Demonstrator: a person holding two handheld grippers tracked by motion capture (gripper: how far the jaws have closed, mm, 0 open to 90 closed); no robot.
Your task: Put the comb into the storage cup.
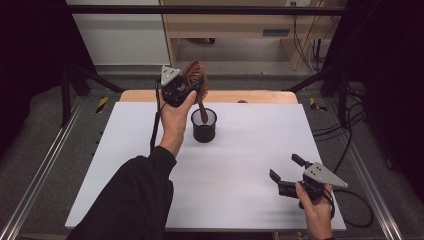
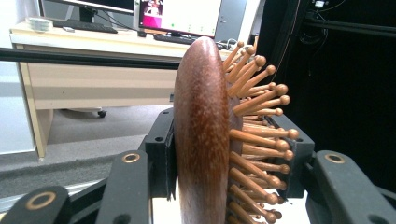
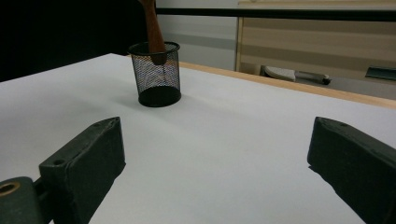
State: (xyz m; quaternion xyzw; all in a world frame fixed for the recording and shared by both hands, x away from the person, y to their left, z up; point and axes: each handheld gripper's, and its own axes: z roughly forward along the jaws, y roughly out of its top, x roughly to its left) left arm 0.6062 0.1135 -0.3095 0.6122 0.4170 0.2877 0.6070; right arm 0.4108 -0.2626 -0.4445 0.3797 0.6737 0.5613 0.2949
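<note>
A brown wooden hairbrush (image 1: 194,74) with round-tipped wooden pins is held upright by its head. My left gripper (image 1: 192,82) is shut on that head over the back of the table. In the left gripper view the jaws press the brush (image 2: 201,135) from both sides: one on its smooth back, the other against the pins. The handle (image 1: 202,111) points down, its tip just inside the mouth of a black mesh cup (image 1: 204,131). My right gripper (image 1: 286,167) rests open near the front right of the table, nothing between its jaws. It faces the cup (image 3: 157,74) and handle (image 3: 152,28).
The white tabletop (image 1: 240,165) has a wooden strip (image 1: 250,96) along its far edge. Beyond it stands a light wooden desk (image 1: 235,25). Black cables (image 1: 345,135) trail off the table's right side, and metal rails run along both sides.
</note>
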